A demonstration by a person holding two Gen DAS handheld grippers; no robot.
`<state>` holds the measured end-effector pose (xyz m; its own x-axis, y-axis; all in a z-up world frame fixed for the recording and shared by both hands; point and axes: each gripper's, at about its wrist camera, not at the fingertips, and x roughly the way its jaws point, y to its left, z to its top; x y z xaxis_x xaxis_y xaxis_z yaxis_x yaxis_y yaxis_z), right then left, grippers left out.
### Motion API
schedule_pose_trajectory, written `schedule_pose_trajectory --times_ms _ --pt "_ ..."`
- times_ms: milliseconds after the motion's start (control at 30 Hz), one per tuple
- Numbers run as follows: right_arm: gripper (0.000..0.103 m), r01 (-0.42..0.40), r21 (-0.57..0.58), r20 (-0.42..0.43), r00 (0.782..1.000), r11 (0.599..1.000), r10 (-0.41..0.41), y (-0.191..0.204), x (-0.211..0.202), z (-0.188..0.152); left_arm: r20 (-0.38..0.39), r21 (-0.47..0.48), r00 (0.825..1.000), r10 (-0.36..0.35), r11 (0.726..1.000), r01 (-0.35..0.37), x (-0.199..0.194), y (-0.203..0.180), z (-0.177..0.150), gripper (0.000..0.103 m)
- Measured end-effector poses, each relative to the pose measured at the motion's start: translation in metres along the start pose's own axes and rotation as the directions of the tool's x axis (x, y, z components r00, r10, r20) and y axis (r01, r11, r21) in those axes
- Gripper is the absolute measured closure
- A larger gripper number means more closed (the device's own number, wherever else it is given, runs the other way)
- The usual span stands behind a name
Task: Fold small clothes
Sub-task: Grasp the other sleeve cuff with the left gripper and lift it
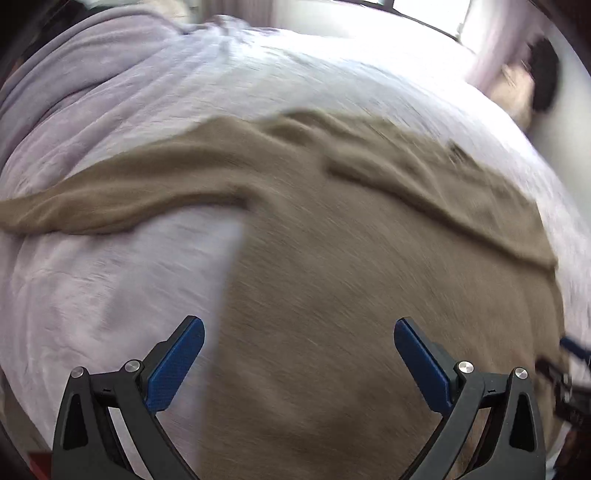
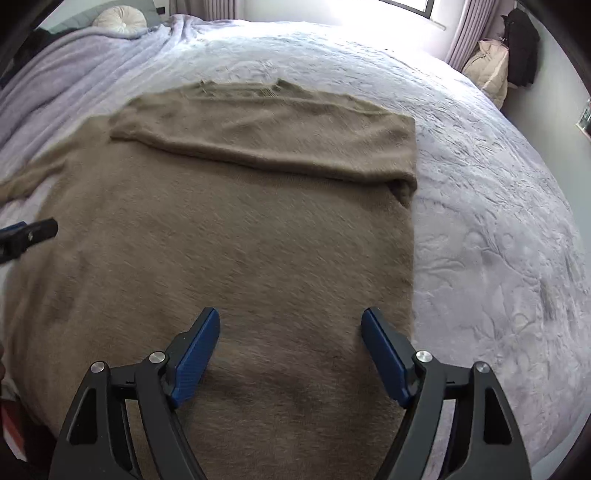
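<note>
A tan knit sweater (image 2: 236,243) lies flat on the bed, its right sleeve (image 2: 273,140) folded across the chest. Its left sleeve (image 1: 110,199) stretches out to the left in the blurred left wrist view, where the body (image 1: 351,277) fills the middle. My left gripper (image 1: 299,332) is open and empty above the sweater's left side; its tip also shows at the left edge of the right wrist view (image 2: 29,232). My right gripper (image 2: 290,325) is open and empty above the sweater's lower hem area.
The bed is covered by a pale lilac textured bedspread (image 2: 480,221). A lilac blanket (image 2: 74,74) and a round cushion (image 2: 120,18) lie at the head. Bags and dark clothing (image 2: 509,55) stand by the curtain at the far right.
</note>
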<state>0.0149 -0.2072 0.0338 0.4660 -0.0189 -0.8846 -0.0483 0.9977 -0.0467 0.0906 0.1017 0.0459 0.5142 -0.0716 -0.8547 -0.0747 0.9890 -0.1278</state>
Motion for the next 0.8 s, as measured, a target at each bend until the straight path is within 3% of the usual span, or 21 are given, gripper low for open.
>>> schedule_pose_trajectory --times_ms 100,167,233,300,433,533,633,667,700,733,767,800 --pt "0.021 -0.047 0.000 0.051 0.998 0.999 0.047 0.012 -0.013 0.013 0.025 -0.186 0.997 0.073 0.980 -0.067 0.001 0.061 0.032 0.000" --pt "0.021 -0.050 -0.032 0.075 0.996 0.998 0.052 0.027 -0.017 0.023 0.017 -0.291 0.989 0.149 0.947 -0.138 0.006 0.101 0.049 0.000" --pt "0.021 -0.064 -0.063 0.084 0.994 0.996 0.069 0.044 -0.017 0.032 0.011 -0.374 0.957 0.289 0.889 -0.264 0.007 0.138 0.059 0.000" --pt "0.021 -0.079 -0.108 0.091 0.992 0.991 0.089 0.066 -0.015 0.042 -0.009 -0.432 0.935 0.353 0.842 -0.322 0.011 0.170 0.066 0.000" --pt "0.021 -0.086 -0.214 0.091 0.990 0.973 0.108 0.114 -0.007 0.060 -0.091 -0.524 0.923 0.374 0.770 -0.364 0.030 0.225 0.067 0.000" --pt "0.021 -0.106 -0.266 0.073 0.989 0.958 0.130 0.149 0.002 0.070 -0.103 -0.611 0.945 0.311 0.730 -0.306 0.047 0.266 0.066 0.000" --pt "0.021 -0.116 -0.316 0.054 0.989 0.942 0.140 0.181 0.009 0.077 -0.068 -0.632 0.948 0.310 0.722 -0.281 0.051 0.282 0.078 0.000" --pt "0.021 -0.117 -0.336 0.051 0.989 0.935 0.142 0.191 0.011 0.078 -0.034 -0.631 0.954 0.298 0.734 -0.252 0.049 0.283 0.085 0.007" --pt "0.021 -0.117 -0.348 0.052 0.988 0.930 0.144 0.199 0.011 0.078 0.005 -0.624 0.962 0.274 0.752 -0.211 0.045 0.282 0.091 0.021" --pt "0.021 -0.116 -0.363 0.054 0.988 0.924 0.146 0.206 0.012 0.080 0.032 -0.607 0.968 0.247 0.774 -0.177 0.042 0.279 0.097 0.055" --pt "0.021 -0.113 -0.376 0.059 0.988 0.920 0.145 0.213 0.013 0.082 0.045 -0.583 0.973 0.225 0.797 -0.157 0.040 0.275 0.104 0.064" --pt "0.021 -0.107 -0.385 0.064 0.988 0.917 0.142 0.218 0.014 0.083 0.063 -0.560 0.975 0.215 0.816 -0.144 0.038 0.270 0.110 0.064"
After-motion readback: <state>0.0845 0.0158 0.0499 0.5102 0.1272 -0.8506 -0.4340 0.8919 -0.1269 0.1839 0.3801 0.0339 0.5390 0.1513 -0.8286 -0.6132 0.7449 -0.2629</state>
